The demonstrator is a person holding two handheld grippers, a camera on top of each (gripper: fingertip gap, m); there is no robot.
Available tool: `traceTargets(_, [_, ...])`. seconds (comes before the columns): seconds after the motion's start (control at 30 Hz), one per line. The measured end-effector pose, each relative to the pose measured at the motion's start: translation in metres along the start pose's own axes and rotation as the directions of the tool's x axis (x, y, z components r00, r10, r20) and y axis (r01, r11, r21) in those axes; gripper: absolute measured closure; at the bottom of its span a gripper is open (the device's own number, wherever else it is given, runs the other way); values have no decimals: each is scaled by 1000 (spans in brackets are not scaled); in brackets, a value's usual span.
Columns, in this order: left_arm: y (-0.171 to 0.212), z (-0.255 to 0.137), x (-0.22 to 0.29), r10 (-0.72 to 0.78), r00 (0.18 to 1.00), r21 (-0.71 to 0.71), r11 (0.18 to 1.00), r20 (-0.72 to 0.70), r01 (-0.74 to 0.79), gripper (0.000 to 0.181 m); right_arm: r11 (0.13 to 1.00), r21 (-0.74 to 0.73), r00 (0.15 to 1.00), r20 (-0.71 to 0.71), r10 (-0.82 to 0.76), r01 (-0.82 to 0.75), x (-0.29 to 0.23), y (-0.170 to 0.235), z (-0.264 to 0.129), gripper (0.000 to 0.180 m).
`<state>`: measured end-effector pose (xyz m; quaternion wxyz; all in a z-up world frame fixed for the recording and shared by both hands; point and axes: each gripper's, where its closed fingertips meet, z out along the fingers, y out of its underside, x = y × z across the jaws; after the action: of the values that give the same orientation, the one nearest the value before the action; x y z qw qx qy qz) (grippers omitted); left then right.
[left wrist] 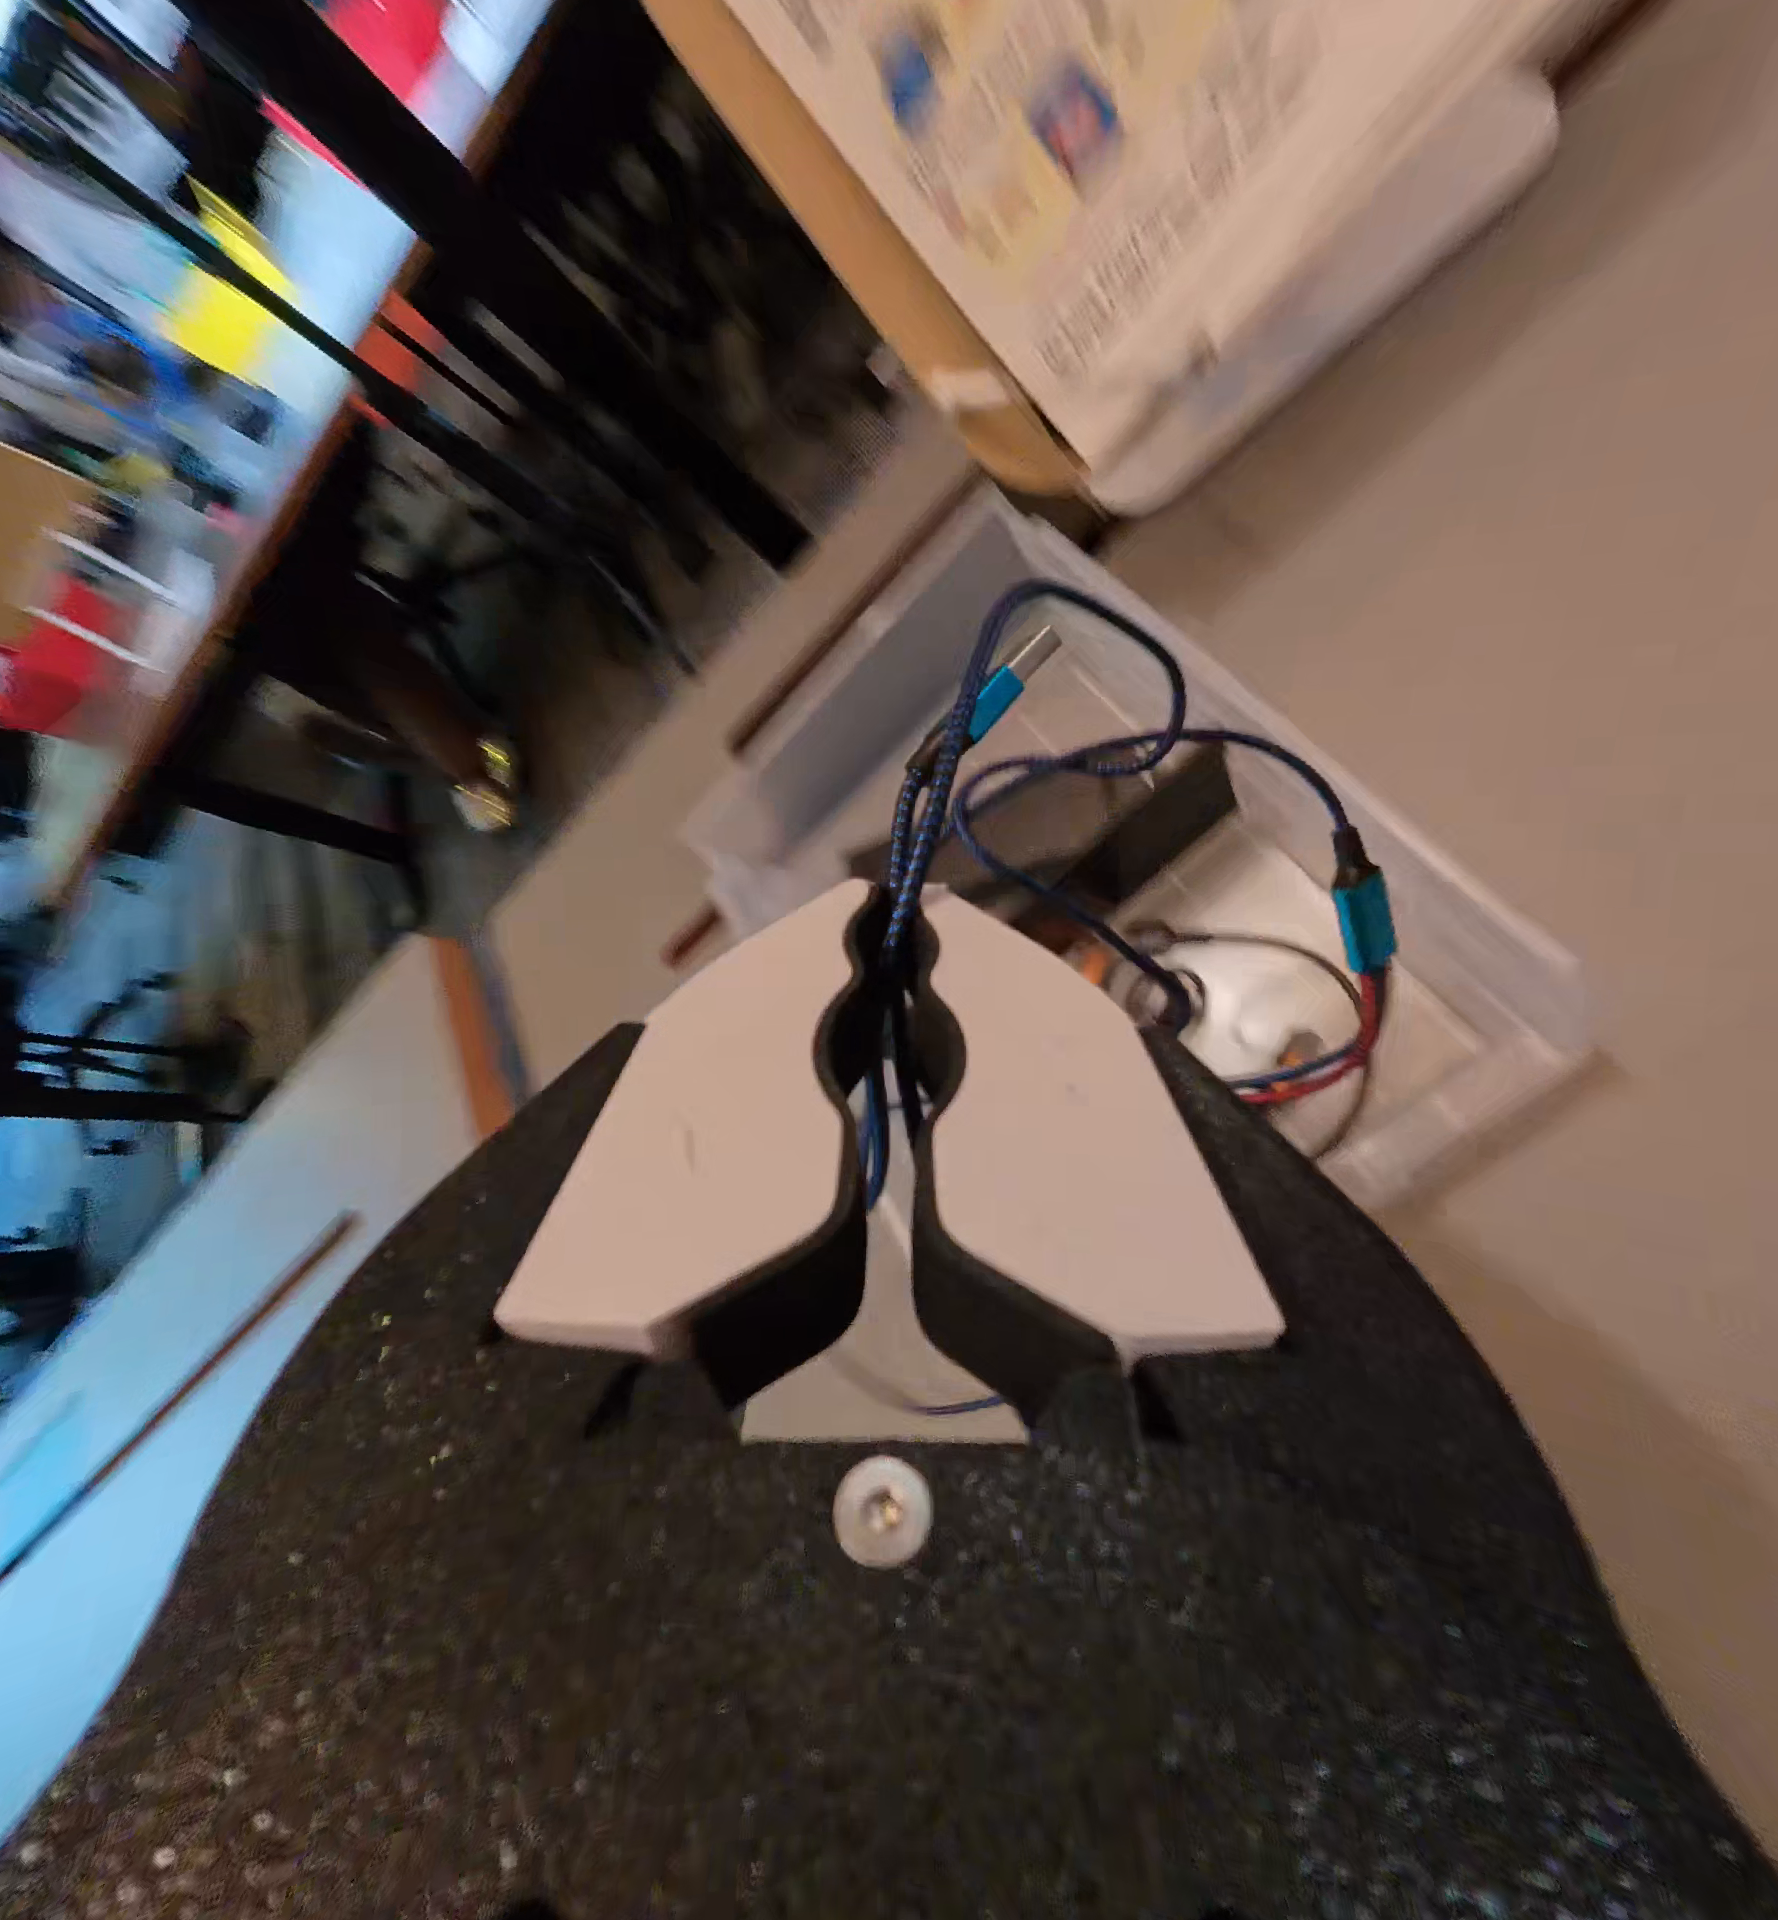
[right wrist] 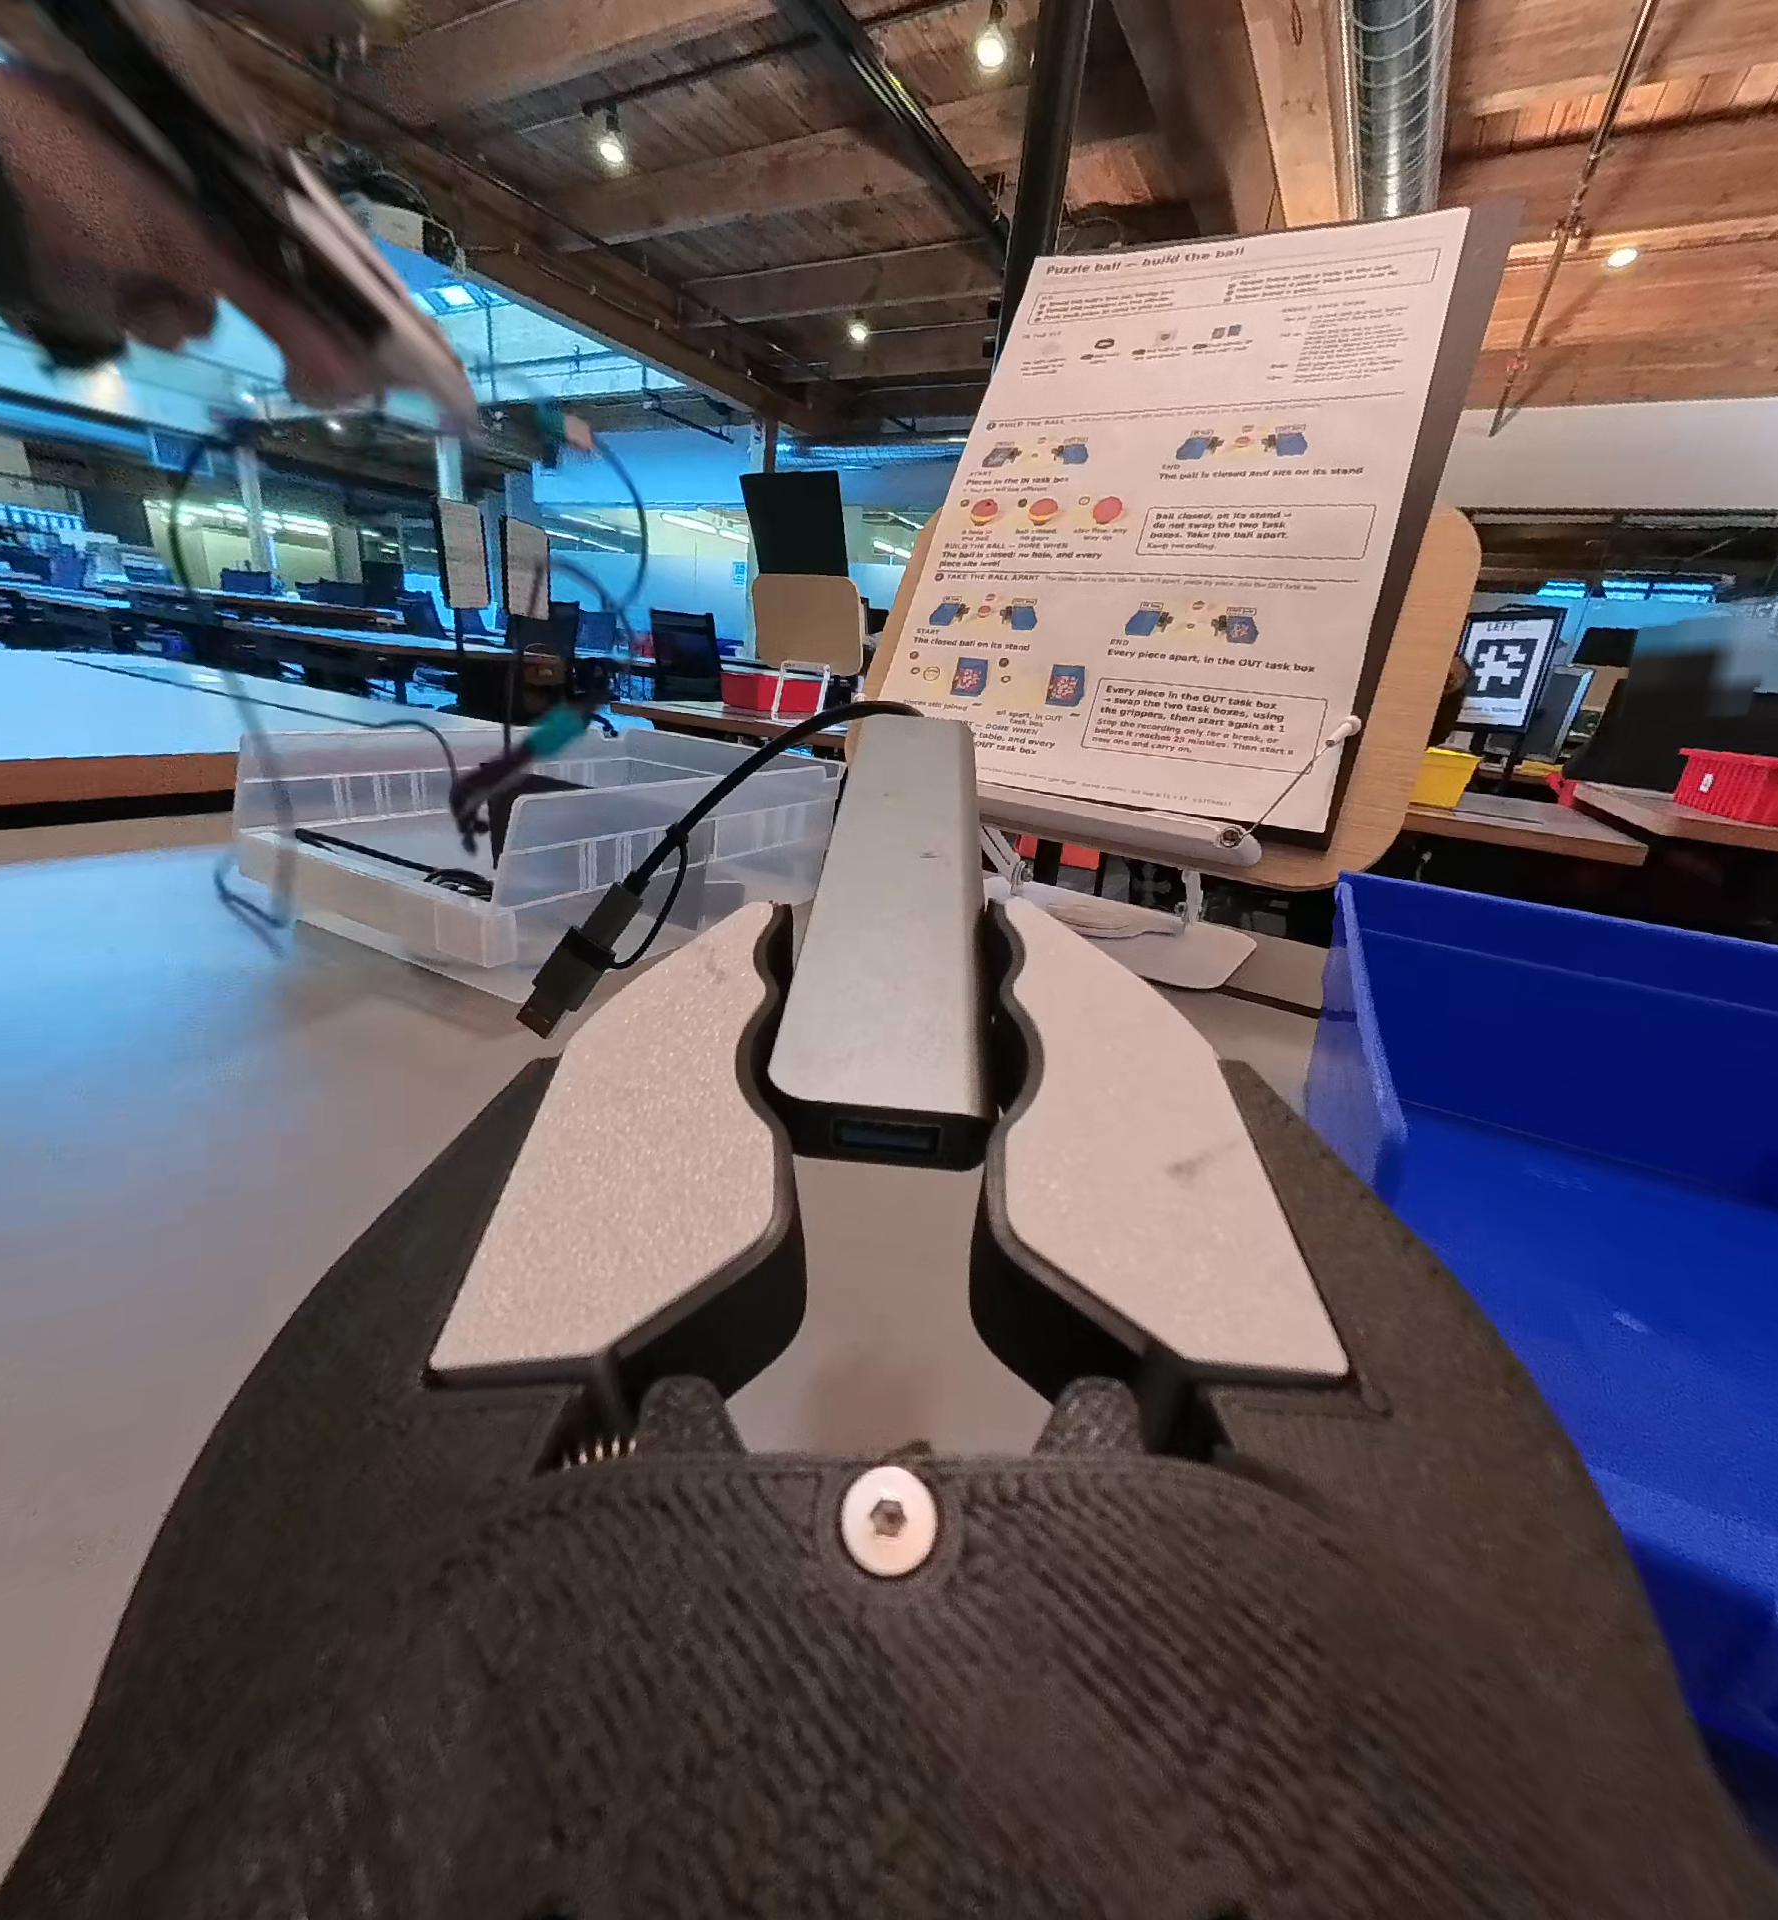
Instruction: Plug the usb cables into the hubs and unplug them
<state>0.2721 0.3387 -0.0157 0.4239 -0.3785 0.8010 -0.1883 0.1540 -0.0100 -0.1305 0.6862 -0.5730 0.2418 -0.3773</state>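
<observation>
My right gripper (right wrist: pixel 890 997) has its fingers clamped on 1 grey hub (right wrist: pixel 890 935), held lengthwise so that 1 port faces back at the camera. The hub's thin black lead (right wrist: pixel 719 800) loops off to the left and ends in 1 hanging plug (right wrist: pixel 563 987). Only this view shows the printed sheet (right wrist: pixel 1176 499) on its wooden stand, the blue bin (right wrist: pixel 1612 1091) at my right, and the clear tray (right wrist: pixel 511 831) from the side, resting on the surface (right wrist: pixel 137 1039).

My left gripper (left wrist: pixel 890 935) has its fingers pinched shut on a bundle of blue braided cable (left wrist: pixel 921 821). I count 2 teal plugs: 1 (left wrist: pixel 1010 686) sticking up past the fingertips, 1 (left wrist: pixel 1363 920) hanging over the tray. Only the left wrist view looks down into the tray, where red and black wires (left wrist: pixel 1311 1060) lie. Its background is blurred.

The sheet's writing I leave unread.
</observation>
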Motion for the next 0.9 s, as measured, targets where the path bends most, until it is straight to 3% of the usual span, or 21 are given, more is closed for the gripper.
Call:
traceTargets(0.03, [-18, -21, -15, -1, 998, 53, 999, 58, -2, 179, 1000, 3, 1000, -2, 4, -4, 1, 0, 0, 144])
traceTargets(0.1, [-55, -67, -37, -36, 990, 170, 985, 134, 13, 179, 1000, 10, 1000, -7, 13, -13, 2, -1, -1, 144])
traceTargets(0.27, [-120, -172, -51, -120, 982, 370, 927, 145, 59, 179, 998, 42, 999, -14, 42, -41, 6, -5, -4, 144])
traceTargets(0.43, [-142, -218, -13, -107, 993, 433, 899, 56, 72, 179, 996, 55, 996, -38, 79, -77, 16, -6, -9, 144])
traceTargets(0.57, [-114, -205, 14, 2, 993, 268, 963, 119, -34, 179, 995, 55, 996, -42, 83, -81, 20, -6, -12, 144])
traceTargets(0.7, [-50, -167, 34, 68, 993, 48, 996, 96, -73, 179, 997, 54, 998, -21, 59, -58, 15, -8, -15, 144])
traceTargets(0.8, [-1, -167, -6, -46, 978, -45, 997, 206, 57, 179, 996, 57, 998, -18, 66, -65, 15, -8, -16, 144])
traceTargets(0.9, [27, -205, -50, -162, 930, -40, 982, 330, 185, 179, 997, 56, 998, -15, 63, -62, 15, -8, -16, 144])
